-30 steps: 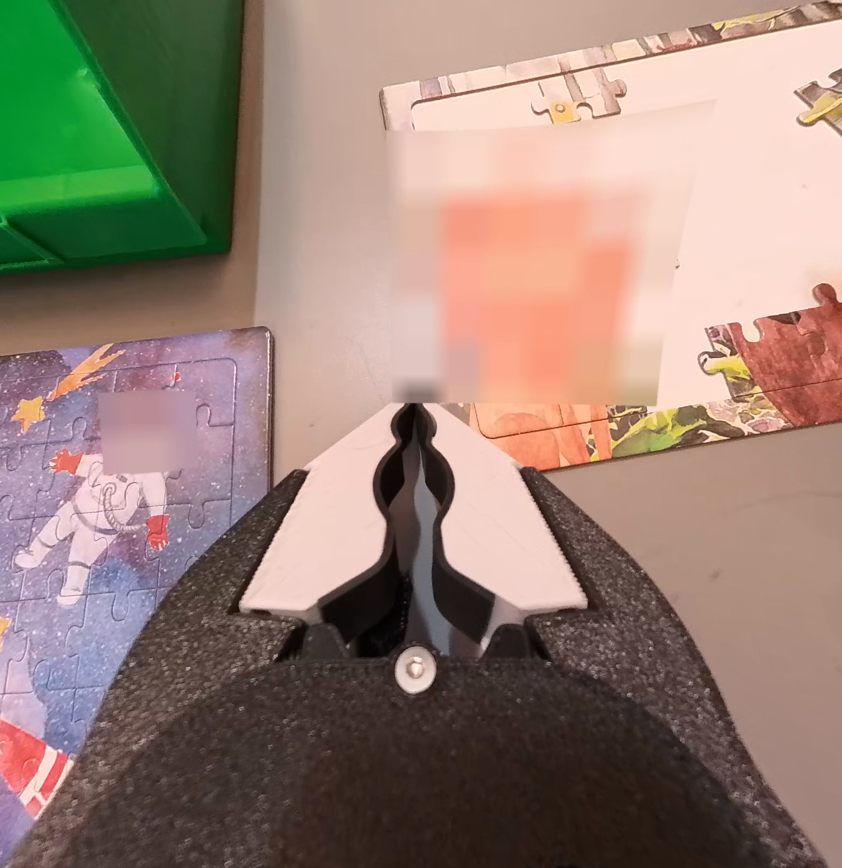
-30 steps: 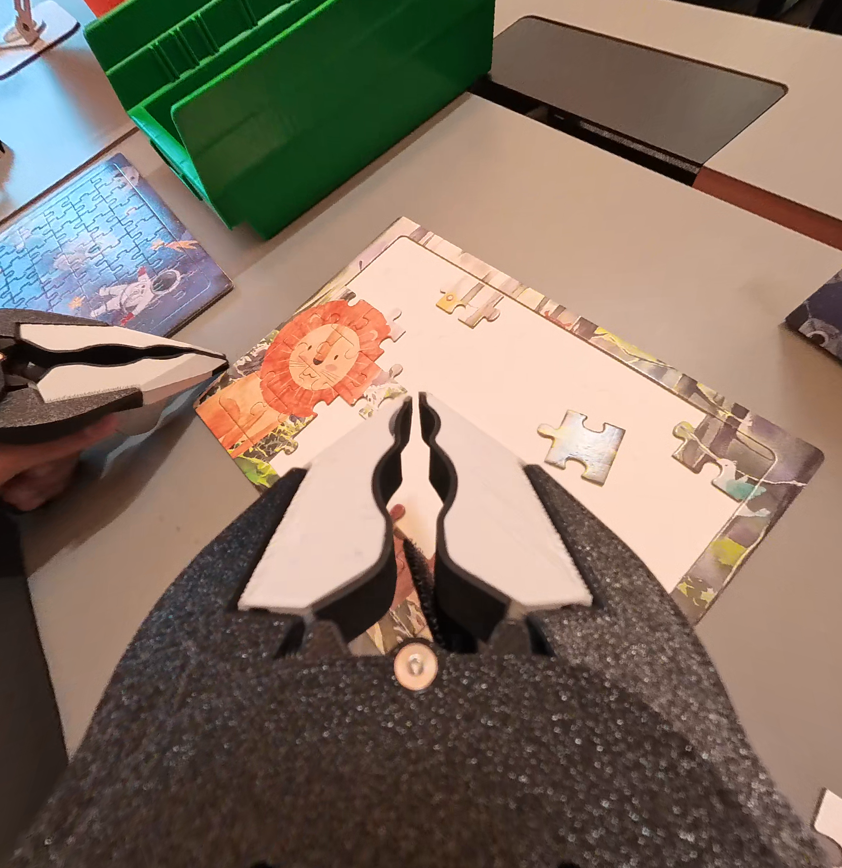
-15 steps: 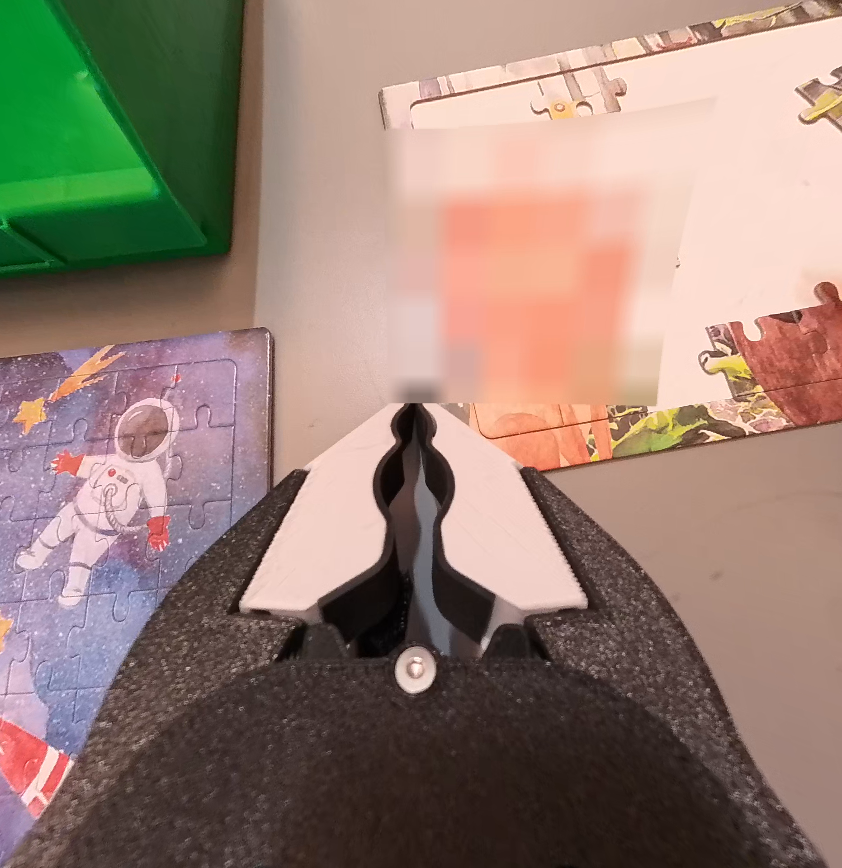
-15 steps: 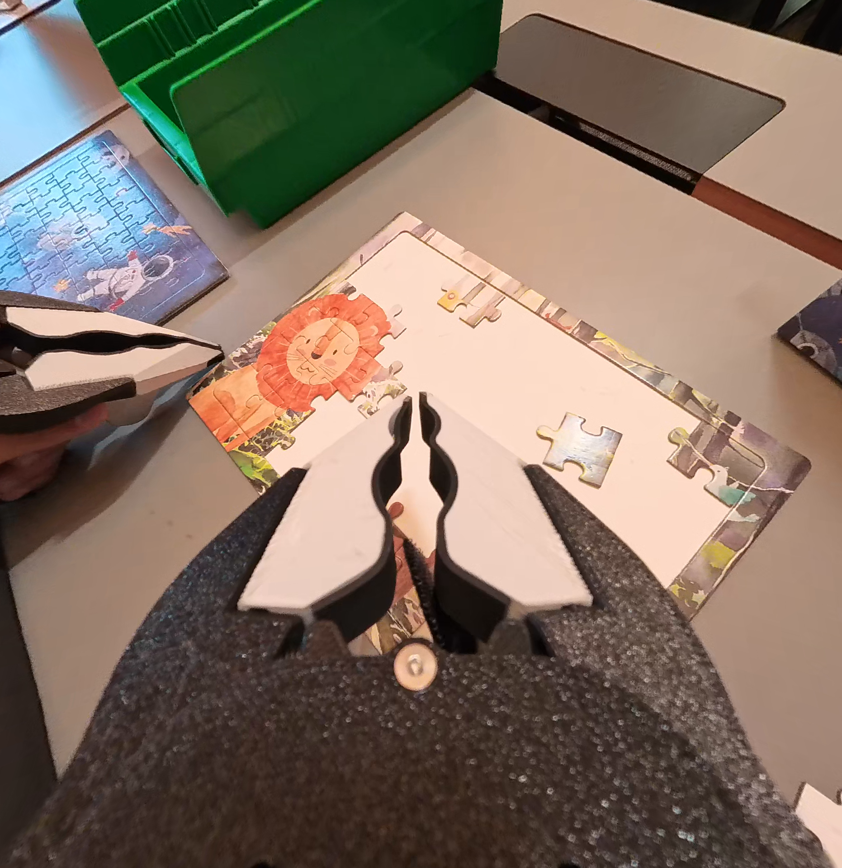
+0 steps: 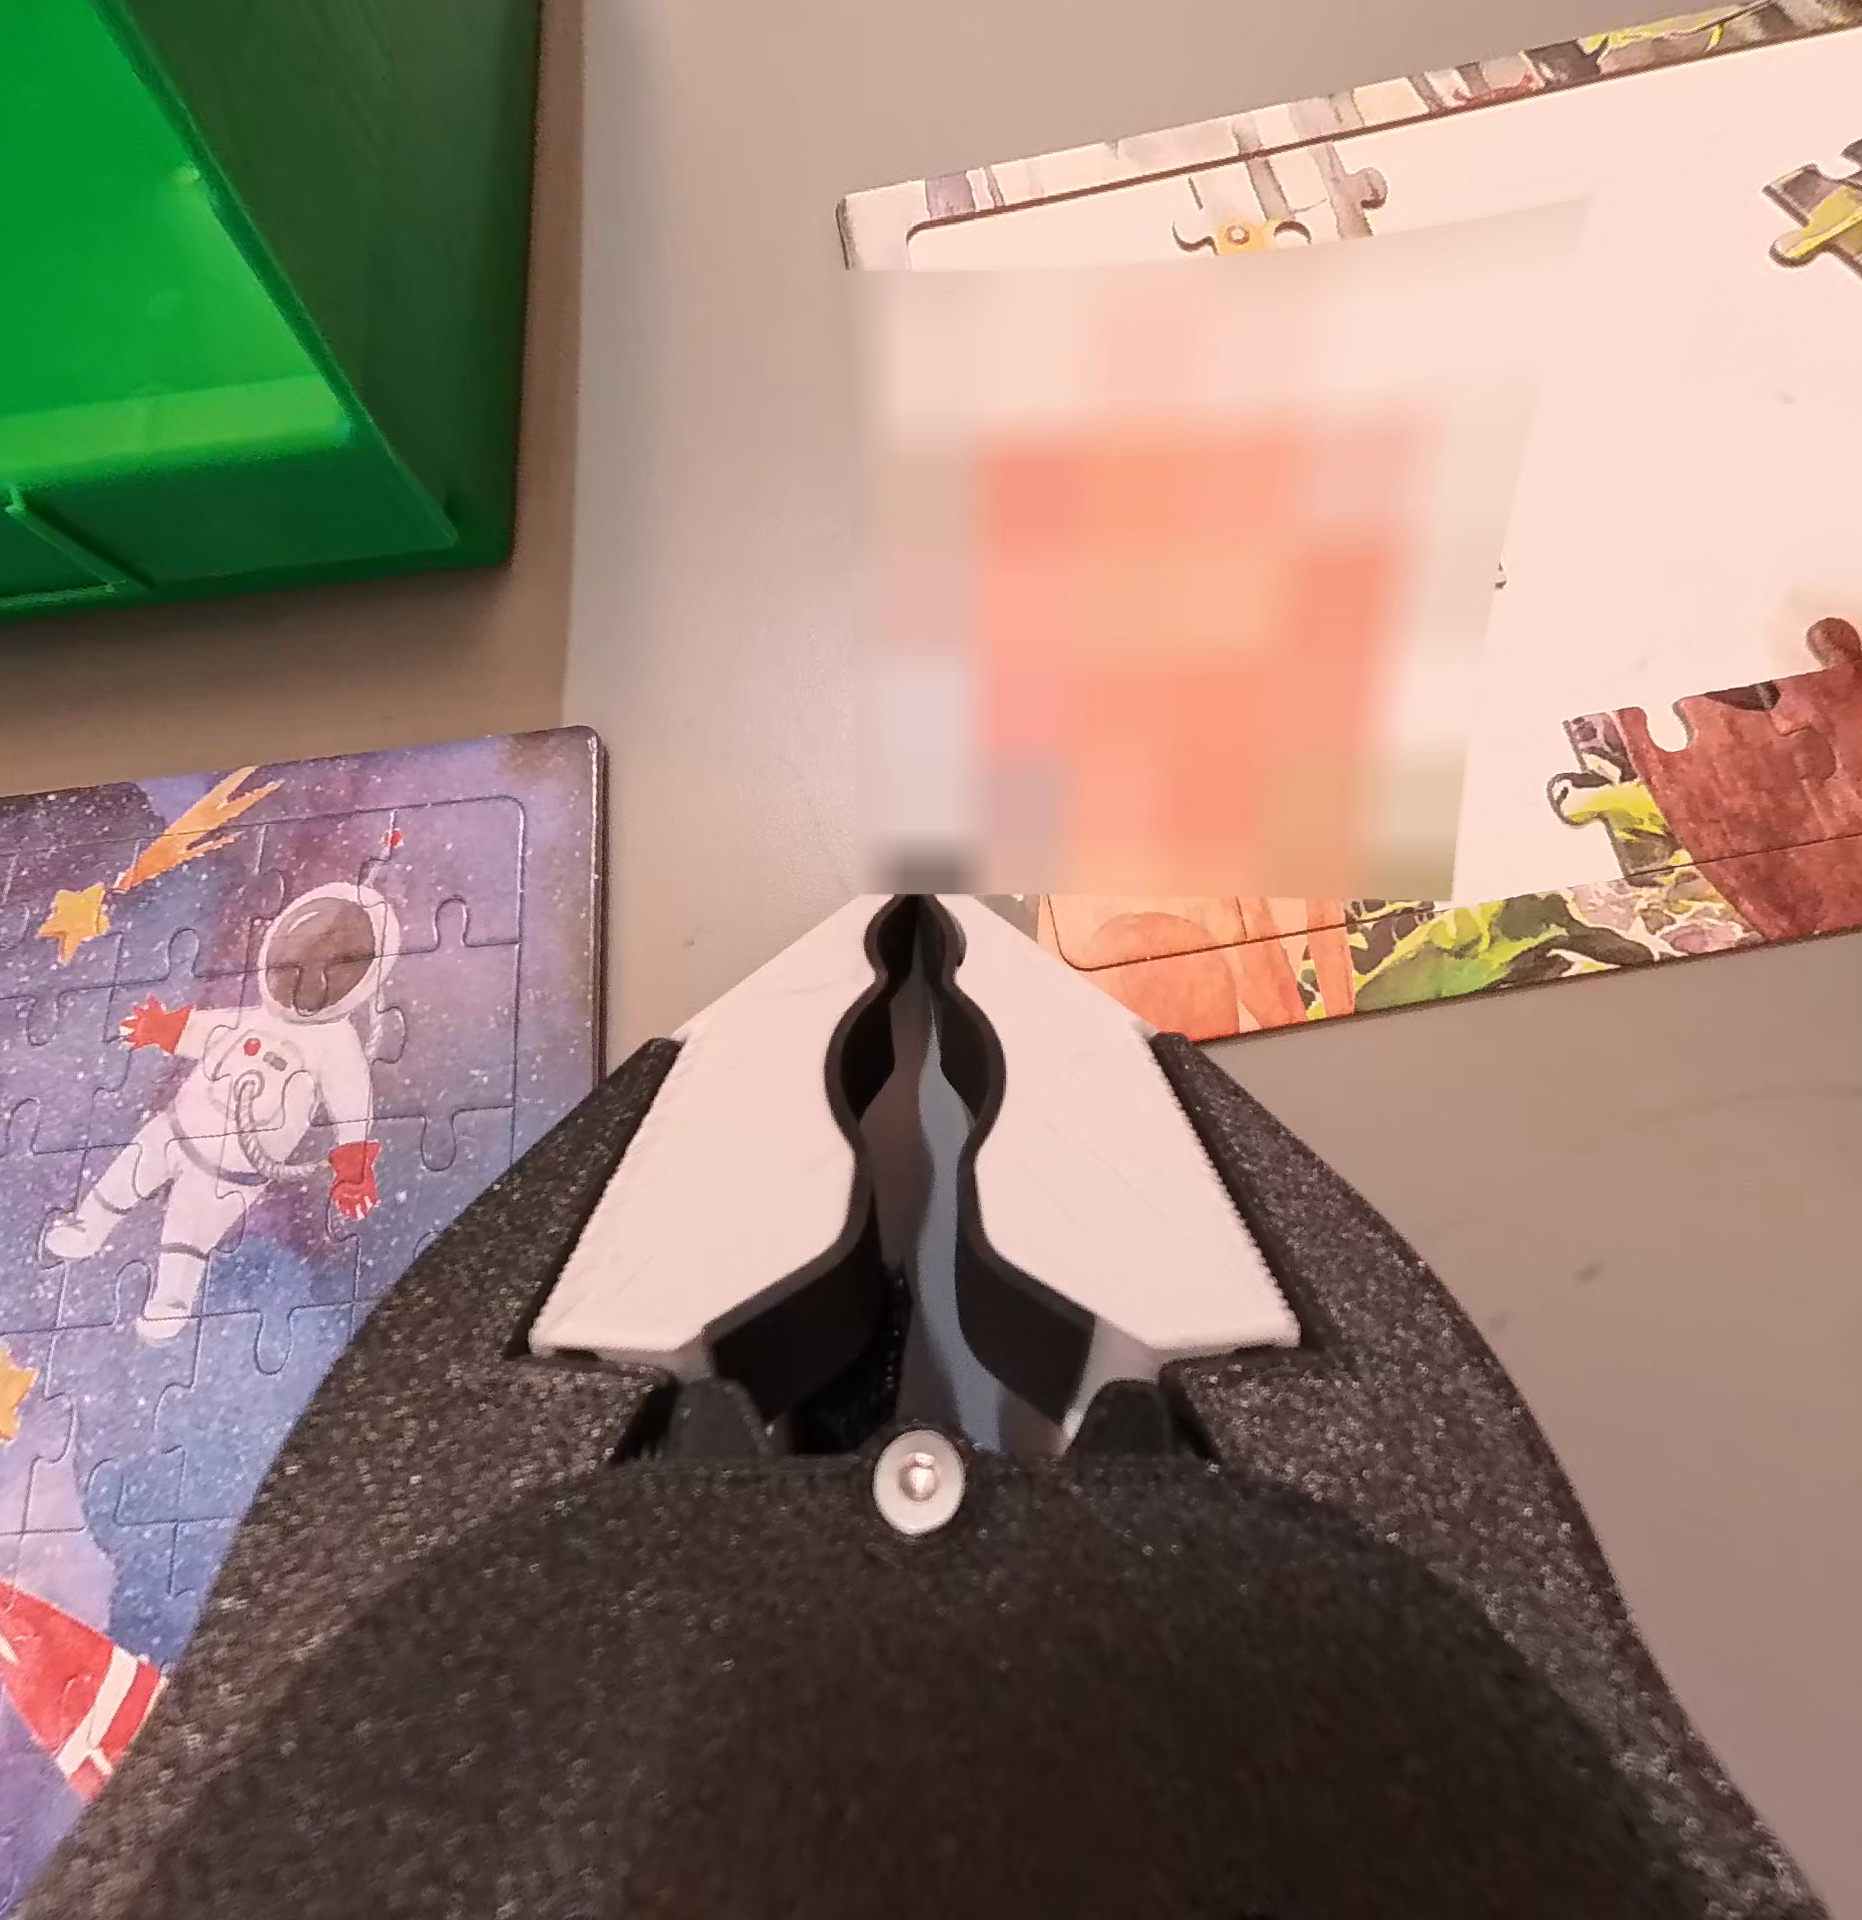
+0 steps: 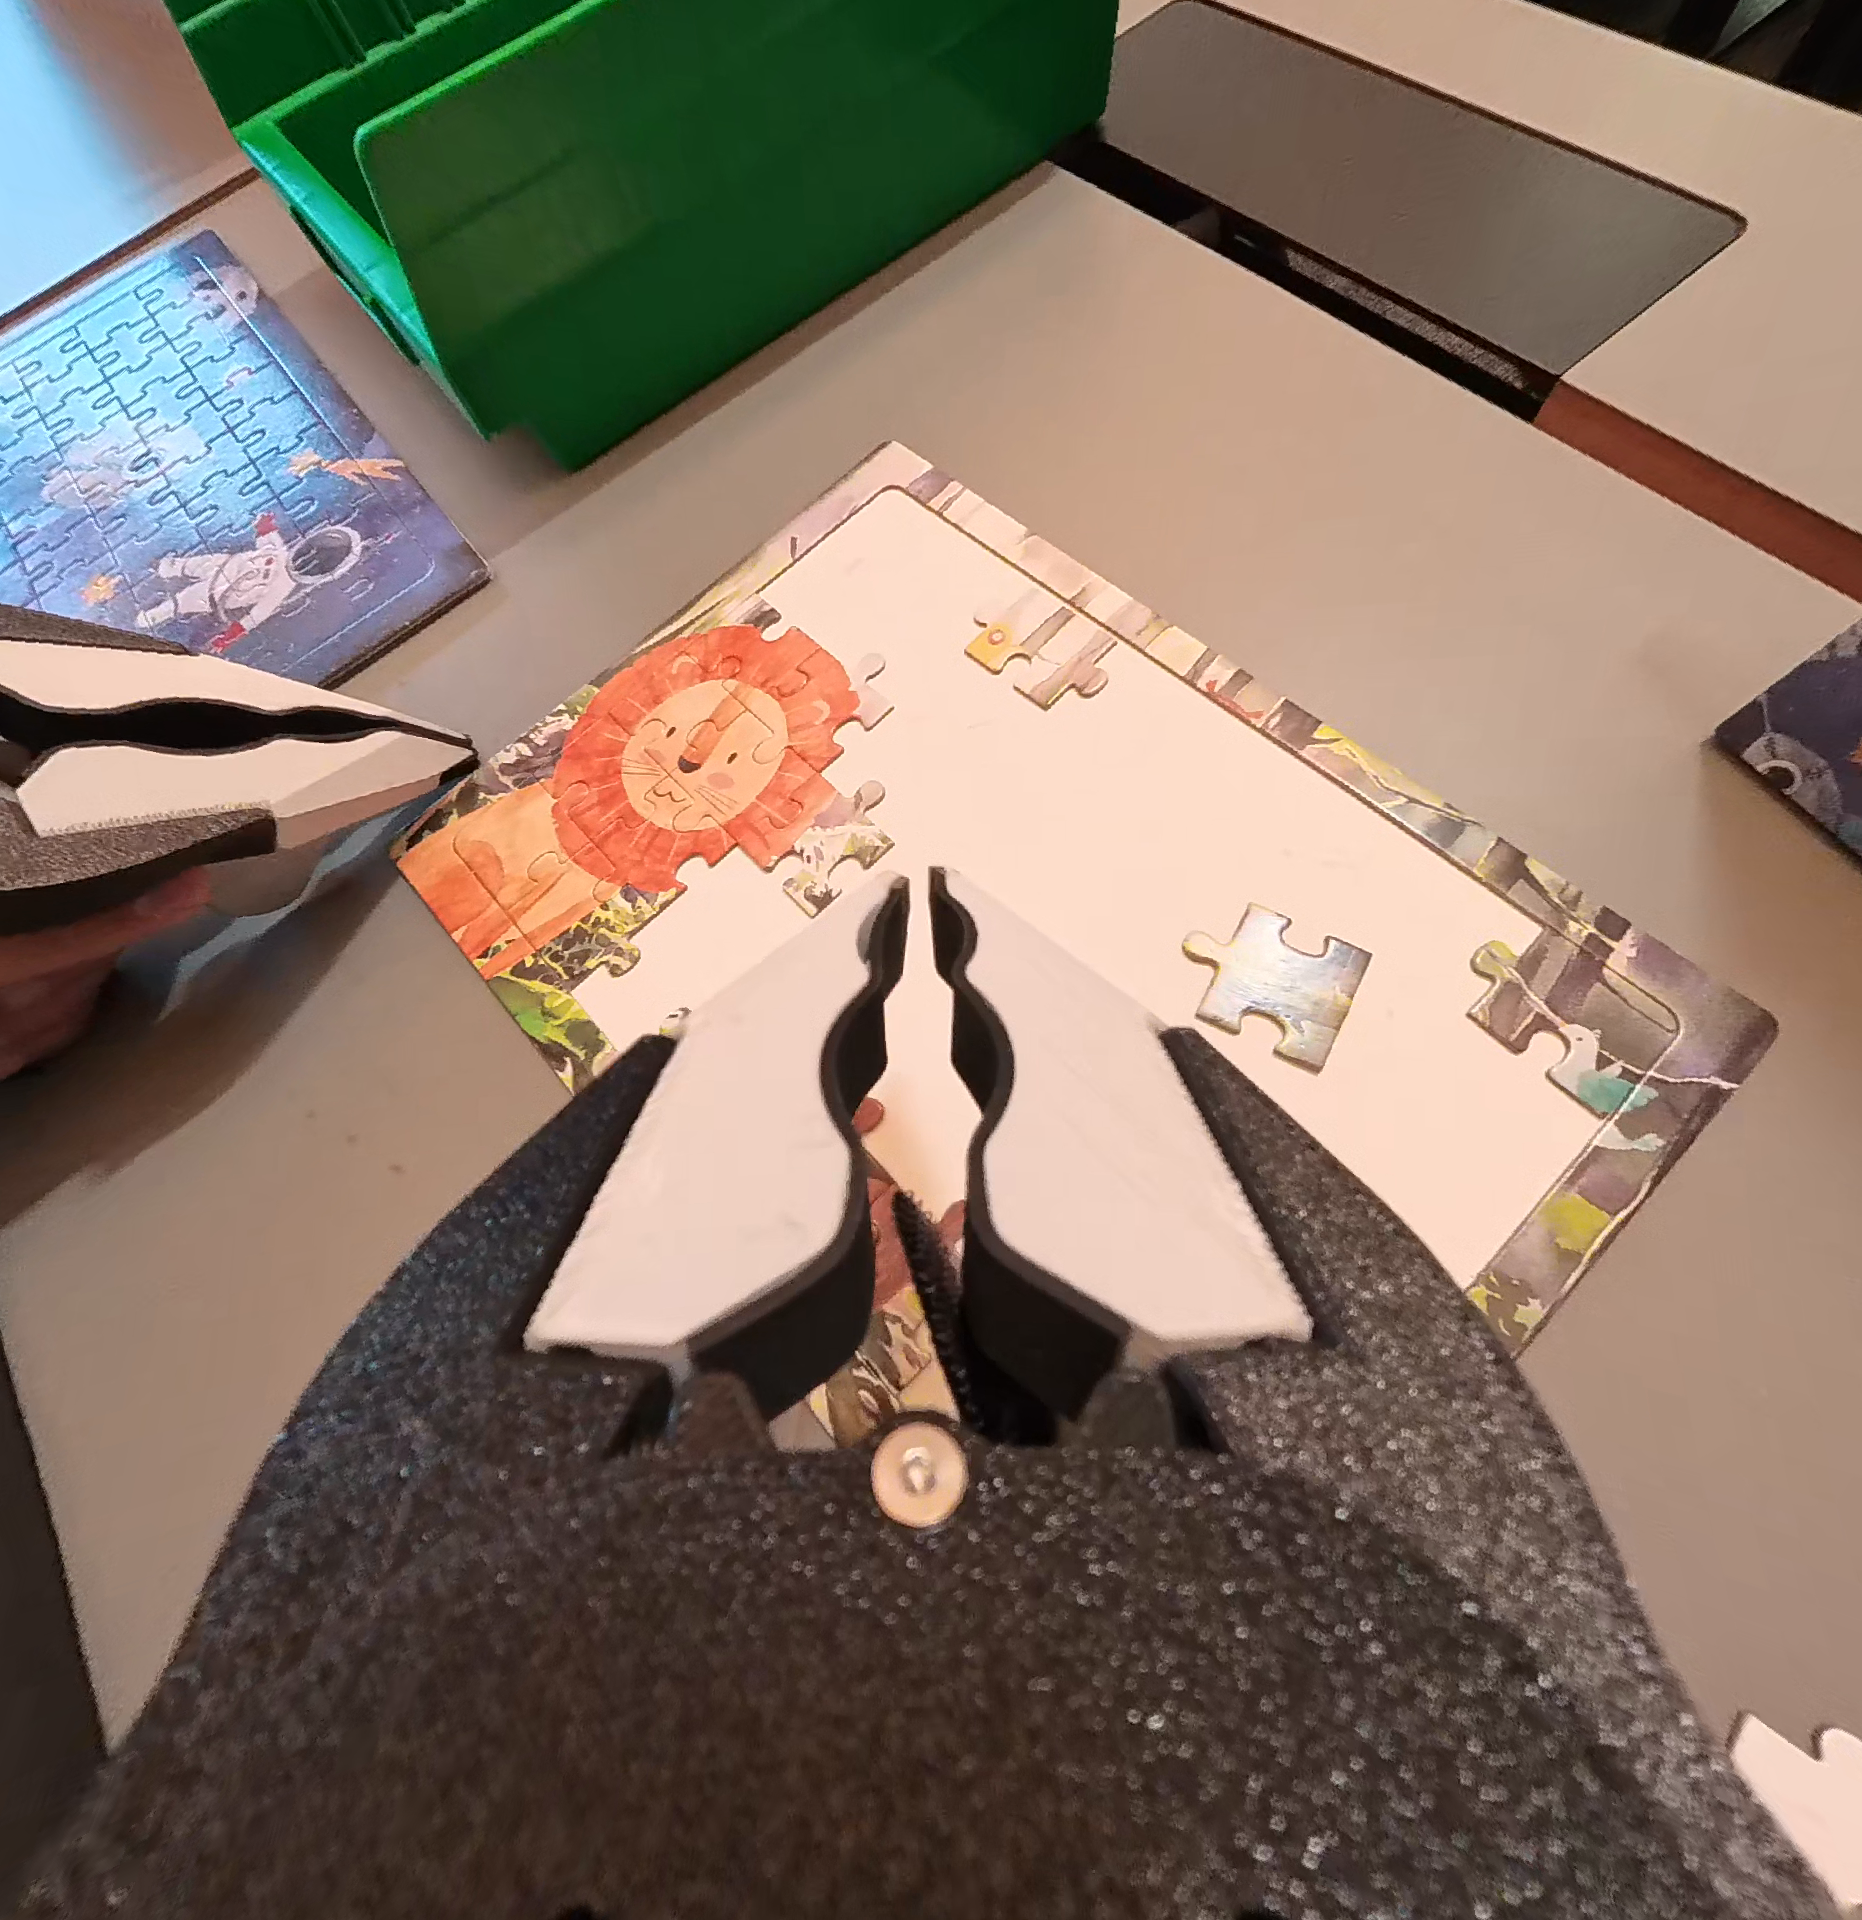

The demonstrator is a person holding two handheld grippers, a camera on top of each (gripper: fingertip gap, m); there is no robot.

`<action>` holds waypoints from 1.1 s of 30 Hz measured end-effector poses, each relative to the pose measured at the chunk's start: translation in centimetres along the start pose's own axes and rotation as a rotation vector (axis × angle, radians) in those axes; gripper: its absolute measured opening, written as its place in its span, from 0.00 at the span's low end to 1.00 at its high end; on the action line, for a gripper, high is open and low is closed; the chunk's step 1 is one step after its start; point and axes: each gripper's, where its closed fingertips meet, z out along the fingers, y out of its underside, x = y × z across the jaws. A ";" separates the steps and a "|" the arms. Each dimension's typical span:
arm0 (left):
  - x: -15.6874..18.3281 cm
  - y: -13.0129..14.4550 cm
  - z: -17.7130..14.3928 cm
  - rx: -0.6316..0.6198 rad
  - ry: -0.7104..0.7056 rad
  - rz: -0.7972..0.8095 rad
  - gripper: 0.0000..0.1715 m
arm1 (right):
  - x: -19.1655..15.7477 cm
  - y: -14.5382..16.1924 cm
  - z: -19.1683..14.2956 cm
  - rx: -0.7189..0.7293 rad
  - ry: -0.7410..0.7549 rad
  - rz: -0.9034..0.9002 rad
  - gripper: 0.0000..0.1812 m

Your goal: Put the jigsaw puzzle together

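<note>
The jigsaw board (image 6: 1062,831) lies flat on the grey table, with a white bare middle. A built lion section (image 6: 698,748) fills its left end. One loose piece (image 6: 1275,982) lies on the white area, and other pieces sit at the far edge (image 6: 1041,649) and the right corner (image 6: 1561,997). My right gripper (image 6: 919,883) hovers over the board's near side, shut to a thin slit and empty. My left gripper (image 5: 919,904) is shut and empty at the board's left corner; it also shows in the right wrist view (image 6: 459,748). A brown built section (image 5: 1758,810) sits on the near edge.
A green bin (image 6: 646,208) stands beyond the board; it also shows in the left wrist view (image 5: 231,312). A finished space puzzle (image 5: 231,1091) lies to the left. A dark blue puzzle (image 6: 1820,727) lies at the far right. A white face-down piece (image 6: 1820,1808) lies near the right. Some 20 cm of space lies between my two pairs of fingers.
The right wrist view has shifted slightly over the board. The left gripper has stayed in place, shut.
</note>
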 end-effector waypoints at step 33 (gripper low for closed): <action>0.0 0.0 0.0 0.000 -0.009 0.010 0.00 | -0.1 0.5 0.3 -0.035 0.016 -0.041 0.02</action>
